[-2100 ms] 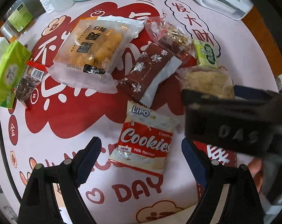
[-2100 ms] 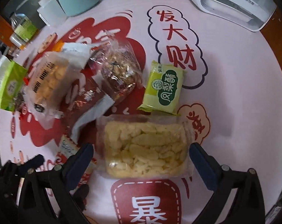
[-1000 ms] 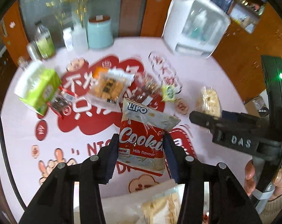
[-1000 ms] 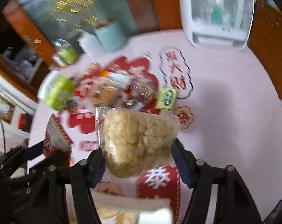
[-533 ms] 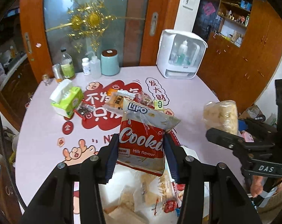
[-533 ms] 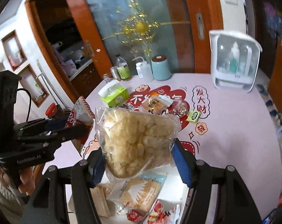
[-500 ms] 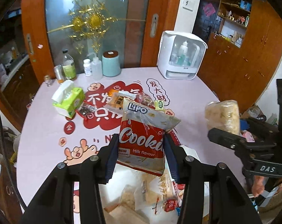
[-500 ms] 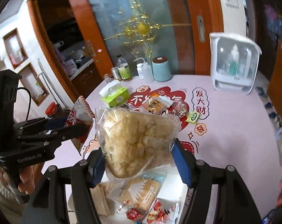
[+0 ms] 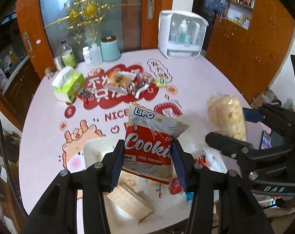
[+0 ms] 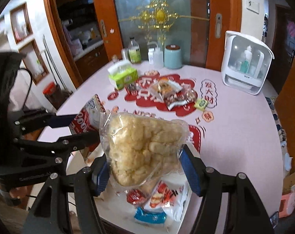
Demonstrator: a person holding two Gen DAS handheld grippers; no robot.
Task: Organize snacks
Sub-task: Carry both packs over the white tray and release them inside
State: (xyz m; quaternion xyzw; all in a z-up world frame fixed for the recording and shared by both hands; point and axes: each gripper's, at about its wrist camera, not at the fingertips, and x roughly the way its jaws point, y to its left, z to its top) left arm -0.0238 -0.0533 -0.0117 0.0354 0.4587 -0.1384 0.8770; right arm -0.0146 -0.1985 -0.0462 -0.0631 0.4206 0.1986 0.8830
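Observation:
My left gripper (image 9: 147, 161) is shut on a red and white Lipo cookies packet (image 9: 149, 142) and holds it above a white bin (image 9: 127, 200) of snacks at the table's near edge. My right gripper (image 10: 145, 171) is shut on a clear bag of pale puffed snacks (image 10: 143, 148), held over the same bin (image 10: 176, 183). The bag also shows in the left wrist view (image 9: 225, 115), and the cookies packet in the right wrist view (image 10: 86, 120). Several more snack packets (image 9: 126, 81) lie on the red print in the table's middle.
A green tissue box (image 9: 69, 85) sits at the left of the snacks. Bottles (image 9: 67, 56) and a teal canister (image 9: 110, 48) stand at the table's far edge, with a white appliance (image 9: 182, 35) at the far right. Wooden cabinets stand behind.
Both grippers closed on their packets, lifted them off the table and drew back toward the near edge. In the last half second they sank slightly over the bin.

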